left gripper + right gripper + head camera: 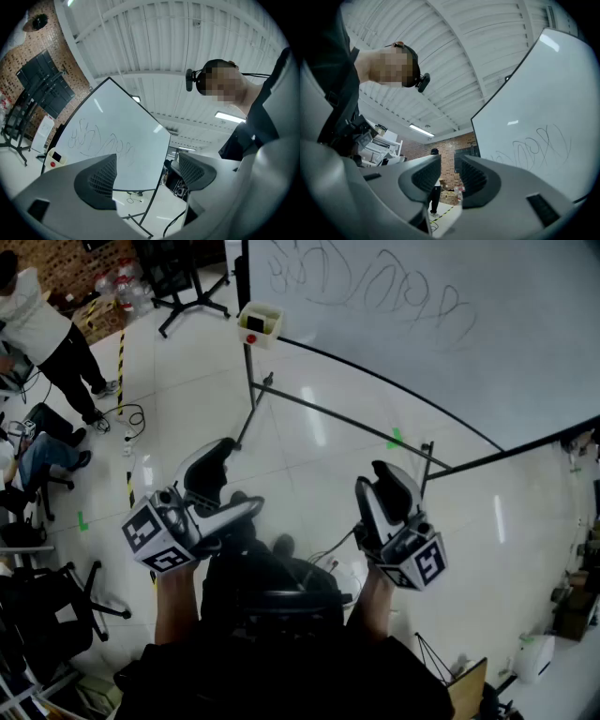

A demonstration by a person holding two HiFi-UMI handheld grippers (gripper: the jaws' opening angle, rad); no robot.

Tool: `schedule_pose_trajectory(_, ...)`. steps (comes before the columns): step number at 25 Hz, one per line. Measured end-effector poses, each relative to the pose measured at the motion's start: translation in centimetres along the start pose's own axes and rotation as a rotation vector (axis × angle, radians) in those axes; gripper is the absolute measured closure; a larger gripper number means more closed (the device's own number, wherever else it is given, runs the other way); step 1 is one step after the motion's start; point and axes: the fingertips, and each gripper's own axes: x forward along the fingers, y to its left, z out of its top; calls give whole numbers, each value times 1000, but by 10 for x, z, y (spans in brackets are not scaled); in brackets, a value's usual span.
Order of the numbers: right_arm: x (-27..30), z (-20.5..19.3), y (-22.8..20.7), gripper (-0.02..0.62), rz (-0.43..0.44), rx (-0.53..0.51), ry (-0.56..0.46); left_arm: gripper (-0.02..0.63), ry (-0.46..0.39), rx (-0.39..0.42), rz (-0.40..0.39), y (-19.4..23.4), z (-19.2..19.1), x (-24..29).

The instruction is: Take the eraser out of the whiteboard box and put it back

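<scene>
The whiteboard (422, 306) with scribbles stands ahead at the upper right. A small cream whiteboard box (260, 324) hangs at its left corner, with a dark patch and a red dot on its face. I cannot make out the eraser. My left gripper (230, 486) is held low over the floor, well short of the box, jaws wide apart and empty. The left gripper view looks up at the whiteboard (112, 136) and box (54, 159) past that gripper (145, 168). My right gripper (380, 482) hovers beside it; in its own view the right gripper (447, 176) shows a narrow empty gap.
The whiteboard's metal stand legs (309, 409) cross the glossy white floor (309, 465) in front of me. People (37, 324) sit and stand at the left beside office chairs (47, 606) and floor cables (127, 418). Shelving (377, 145) stands behind me.
</scene>
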Motion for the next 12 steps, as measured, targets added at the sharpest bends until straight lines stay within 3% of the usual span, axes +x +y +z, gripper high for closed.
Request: schedule_pose_trajectory(12, 136, -25, -24, 466, 28, -107, 53, 192, -74, -9, -18, 123, 67, -14)
